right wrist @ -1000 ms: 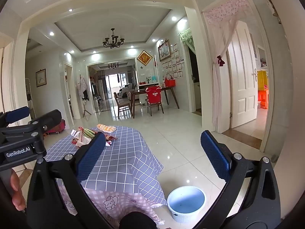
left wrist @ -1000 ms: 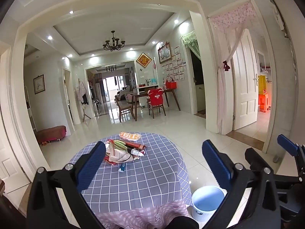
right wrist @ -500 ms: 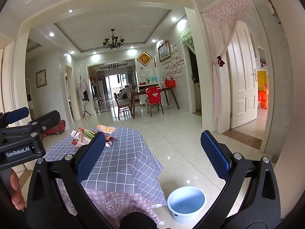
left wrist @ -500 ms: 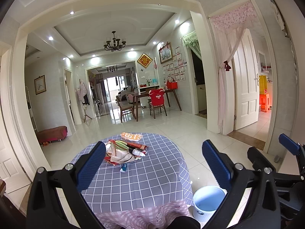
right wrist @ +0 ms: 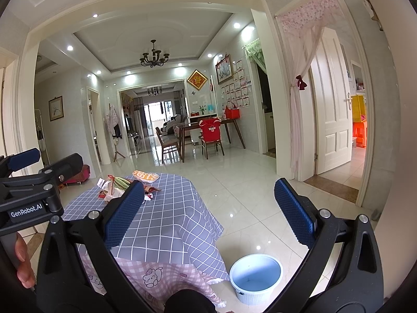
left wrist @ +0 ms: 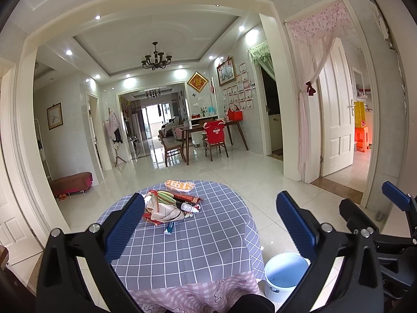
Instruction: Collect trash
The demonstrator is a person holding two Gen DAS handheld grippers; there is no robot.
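A pile of trash [left wrist: 166, 207], wrappers, paper and a small tube, lies on the far half of a round table with a grey checked cloth [left wrist: 182, 250]. The pile also shows in the right wrist view [right wrist: 117, 186]. An orange snack bag [left wrist: 179, 185] lies just behind it. A light blue bin [left wrist: 285, 274] stands on the floor right of the table, also in the right wrist view [right wrist: 255, 276]. My left gripper [left wrist: 208, 228] is open and empty, above the table's near side. My right gripper [right wrist: 208, 216] is open and empty, over the floor beside the table.
A pink patterned cloth [right wrist: 156, 276] hangs below the grey one. Glossy tiled floor [left wrist: 234, 174] stretches ahead. A dining table with chairs [left wrist: 208, 138] stands far back. A white door [left wrist: 336, 120] with a pink curtain is at the right. A red bench [left wrist: 71, 181] is at the left wall.
Both views have shifted very slightly. Both grippers stay open, and the trash and bin have not moved.
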